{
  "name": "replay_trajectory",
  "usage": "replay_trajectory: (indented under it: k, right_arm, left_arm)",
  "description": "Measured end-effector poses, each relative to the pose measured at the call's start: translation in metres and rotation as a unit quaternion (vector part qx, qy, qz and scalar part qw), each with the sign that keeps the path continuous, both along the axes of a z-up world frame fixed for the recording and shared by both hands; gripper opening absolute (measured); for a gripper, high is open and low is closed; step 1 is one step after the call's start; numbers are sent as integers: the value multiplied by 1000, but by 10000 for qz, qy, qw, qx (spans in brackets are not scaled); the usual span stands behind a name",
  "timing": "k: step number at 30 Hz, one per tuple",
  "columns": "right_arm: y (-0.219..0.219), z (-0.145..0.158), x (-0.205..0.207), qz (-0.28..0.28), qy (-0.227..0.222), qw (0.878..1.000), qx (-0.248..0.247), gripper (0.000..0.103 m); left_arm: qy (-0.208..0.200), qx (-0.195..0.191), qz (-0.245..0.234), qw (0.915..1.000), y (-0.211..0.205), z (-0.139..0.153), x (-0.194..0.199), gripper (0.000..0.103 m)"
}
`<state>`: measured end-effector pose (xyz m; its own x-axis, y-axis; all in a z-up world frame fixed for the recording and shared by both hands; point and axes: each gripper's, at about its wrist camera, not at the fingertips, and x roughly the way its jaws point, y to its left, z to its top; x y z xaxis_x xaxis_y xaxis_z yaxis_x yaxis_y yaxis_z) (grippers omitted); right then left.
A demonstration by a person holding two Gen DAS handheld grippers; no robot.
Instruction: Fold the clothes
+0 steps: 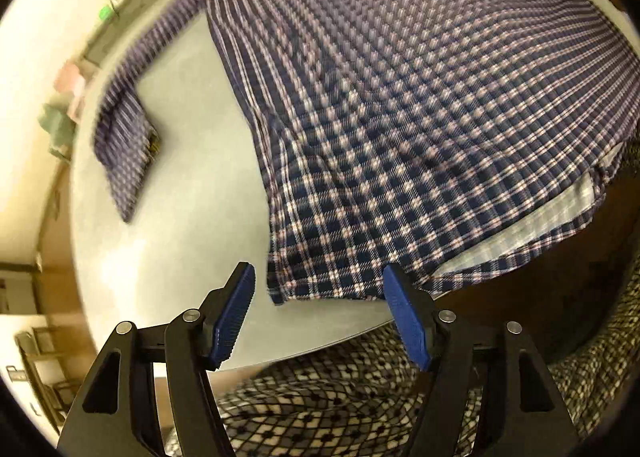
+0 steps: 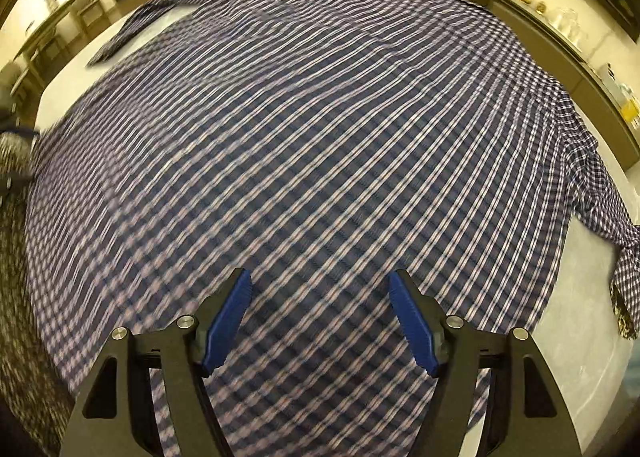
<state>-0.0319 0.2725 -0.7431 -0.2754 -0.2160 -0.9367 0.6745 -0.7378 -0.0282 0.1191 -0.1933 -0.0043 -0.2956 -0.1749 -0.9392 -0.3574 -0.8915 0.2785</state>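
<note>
Now | left gripper [image 1: 318, 299] spread wide, empty, at shirt hem corner [image 1: 280, 293] | right gripper [image 2: 319, 307] spread wide, empty, over plaid shirt [image 2: 320, 129] lying flat on grey table [image 1: 180, 217] | risk: hem overhangs the table edge, could slide; far sleeve [image 1: 128, 137] may drag

No words, numbers or signs can be read in either view. Small packets and boxes are seen on the counter [image 2: 568, 57] (far off and blurry), but nothing on them can be made out. No label is seen on the plaid shirt [image 2: 320, 137].
</note>
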Motion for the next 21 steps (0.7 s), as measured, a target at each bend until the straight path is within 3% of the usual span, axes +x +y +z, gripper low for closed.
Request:
replay_trajectory:
  k: [1,3,5,6,10,14,17,21]
  right_arm:
    - [10,-3,14,-6,49,10000,-10,72]
    - [25,-11,41,-60,194,9998,-78,72]
    - [25,-21,67,-68,278,9994,-211,72]
    - [18,-33,84,-20,295,9992,-277,72]
    - [47,-44,100,-114,375,9984,-401,72]
    - [76,-56,115,-208,454,9974,-524,76]
    - [98,-65,127,-278,513,9964,-617,76]
    - [134,-73,137,-506,612,9940,-754,76]
  left_arm:
    - [153,66,-34,9999,4,8,1,70]
    - [421,613,-52,9972,20,23,-6,70]
    - [481,1135,-148,9923,43,27,-9,70]
    - [443,1206,-245,9914,53,20,-14,70]
    - [269,807,-438,9954,88,-18,-25,71]
    - [-77,1273,1,9918,75,-13,-19,71]
    - [-23,967,-13,9953,79,-1,-18,71]
    - [395,1371,109,9897,92,46,-41,70]
